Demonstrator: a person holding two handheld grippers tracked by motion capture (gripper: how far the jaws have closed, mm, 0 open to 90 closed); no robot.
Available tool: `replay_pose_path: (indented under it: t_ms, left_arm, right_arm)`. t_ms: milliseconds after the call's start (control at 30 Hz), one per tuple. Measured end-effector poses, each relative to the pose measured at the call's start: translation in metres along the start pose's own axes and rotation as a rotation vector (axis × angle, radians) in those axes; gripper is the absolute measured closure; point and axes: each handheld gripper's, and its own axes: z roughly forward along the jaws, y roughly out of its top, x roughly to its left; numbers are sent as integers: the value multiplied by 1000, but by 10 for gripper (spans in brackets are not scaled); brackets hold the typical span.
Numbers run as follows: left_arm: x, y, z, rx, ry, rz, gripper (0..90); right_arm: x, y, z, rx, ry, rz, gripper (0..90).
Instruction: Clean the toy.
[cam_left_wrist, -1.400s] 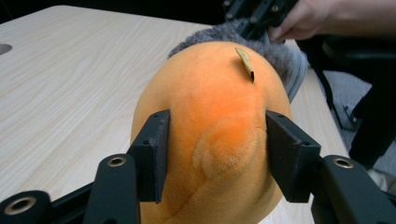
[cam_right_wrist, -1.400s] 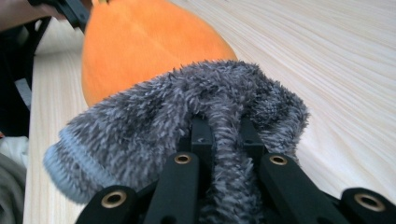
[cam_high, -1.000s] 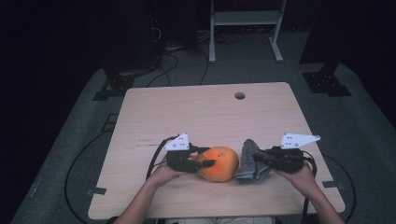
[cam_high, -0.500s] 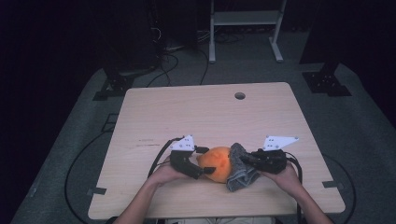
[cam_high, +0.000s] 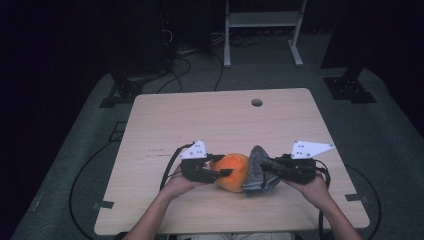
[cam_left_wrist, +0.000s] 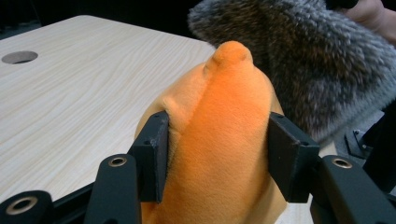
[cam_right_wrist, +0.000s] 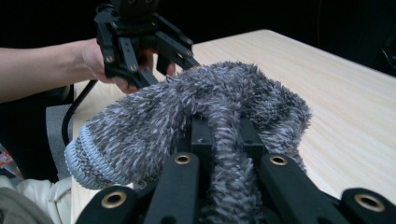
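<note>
Low in the frame's centre we hold an orange plush toy (cam_high: 232, 171) on the surface (cam_high: 210, 120). Our left hand-held gripper (cam_high: 216, 172) has just been closing and now pinches the toy. Our right hand-held gripper (cam_high: 265, 165) is clamped on a fuzzy grey sock (cam_high: 256, 170), which touches the toy's right side.

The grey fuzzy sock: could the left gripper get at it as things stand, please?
Probably not yet: the left gripper has its fingers clamped on the orange plush, which lies between it and the grey fuzzy sock.
</note>
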Motion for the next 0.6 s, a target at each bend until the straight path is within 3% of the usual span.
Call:
replay_pose_path:
  t_ms: [167,300,400,500,600]
  left_arm:
    - [-3,-1,2,25,13,16,435]
    - [8,-6,-2,11,-33,-45,226]
    - [14,-11,0,54,-26,-75,104]
    - [16,-17,8,92,-69,-91,97]
    - [12,-17,8,73,-44,-50,252]
  right_arm:
    - [1,-4,28,48,21,-5,814]
    - [-5,-17,31,42,32,39,814]
    - [-6,-22,27,29,19,54,814]
    - [-8,-23,25,32,9,55,814]
    - [-10,-27,22,40,-3,57,814]
